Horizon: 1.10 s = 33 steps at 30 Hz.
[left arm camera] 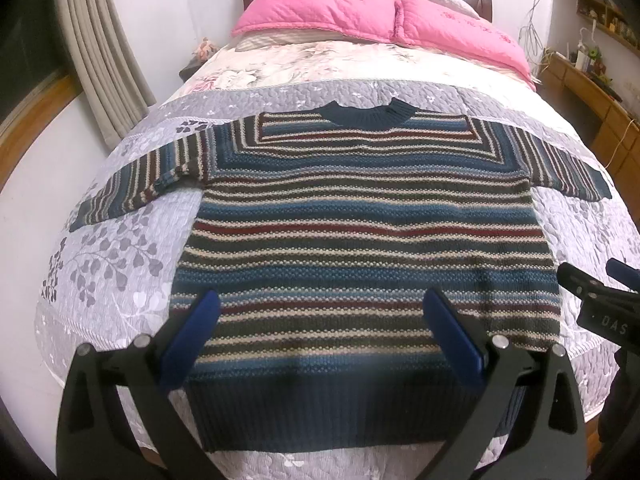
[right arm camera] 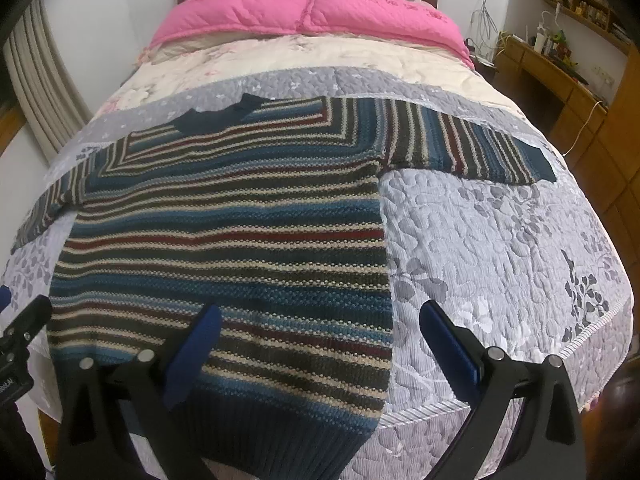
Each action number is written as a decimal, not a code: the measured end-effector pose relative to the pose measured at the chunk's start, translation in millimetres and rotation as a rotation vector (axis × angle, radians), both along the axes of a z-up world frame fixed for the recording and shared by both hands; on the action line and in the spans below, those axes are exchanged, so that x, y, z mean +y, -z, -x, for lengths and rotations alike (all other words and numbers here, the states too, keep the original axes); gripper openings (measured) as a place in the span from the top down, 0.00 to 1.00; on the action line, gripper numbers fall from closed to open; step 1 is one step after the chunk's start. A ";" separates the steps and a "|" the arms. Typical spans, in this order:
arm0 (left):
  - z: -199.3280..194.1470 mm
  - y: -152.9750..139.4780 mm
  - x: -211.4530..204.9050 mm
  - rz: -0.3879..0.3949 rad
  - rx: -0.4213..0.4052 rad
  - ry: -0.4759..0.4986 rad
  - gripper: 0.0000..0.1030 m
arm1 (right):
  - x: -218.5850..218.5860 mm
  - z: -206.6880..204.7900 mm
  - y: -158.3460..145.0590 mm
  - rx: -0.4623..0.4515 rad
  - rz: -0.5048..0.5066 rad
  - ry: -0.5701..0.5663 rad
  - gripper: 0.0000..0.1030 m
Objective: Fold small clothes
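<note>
We counted one striped sweater, spread flat on the quilted bed, collar far from us, ribbed hem nearest, long axis running straight ahead, two sleeves out sideways. Our left gripper hung over the hem's middle, jaws wide and empty. Our right gripper, equally wide and empty, straddled the sweater's right edge, so we judged it nearer the right sleeve, the left nearer the other sleeve.

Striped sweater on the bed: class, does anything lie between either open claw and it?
Nothing visible does. The striped sweater lies flat and bare on the quilt, directly ahead of the left claw and right claw.
</note>
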State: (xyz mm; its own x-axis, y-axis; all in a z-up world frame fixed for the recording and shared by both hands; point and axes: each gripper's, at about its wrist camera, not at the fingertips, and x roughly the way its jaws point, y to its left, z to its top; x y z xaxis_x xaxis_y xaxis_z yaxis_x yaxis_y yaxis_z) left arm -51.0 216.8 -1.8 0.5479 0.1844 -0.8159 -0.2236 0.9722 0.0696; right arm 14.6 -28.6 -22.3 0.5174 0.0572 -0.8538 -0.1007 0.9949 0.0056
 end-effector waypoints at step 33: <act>-155.3 26.1 -29.4 0.048 -0.007 -0.040 0.03 | -183.7 -189.1 32.2 0.065 -0.006 0.175 0.03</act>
State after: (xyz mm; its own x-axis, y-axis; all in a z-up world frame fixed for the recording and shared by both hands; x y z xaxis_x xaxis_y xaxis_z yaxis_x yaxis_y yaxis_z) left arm 104.2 187.3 -27.9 0.5470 0.1671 -0.8203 -0.2624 0.9647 0.0215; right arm 203.8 -212.4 -54.5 0.4636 -0.0234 -0.8857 0.0743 0.9972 0.0126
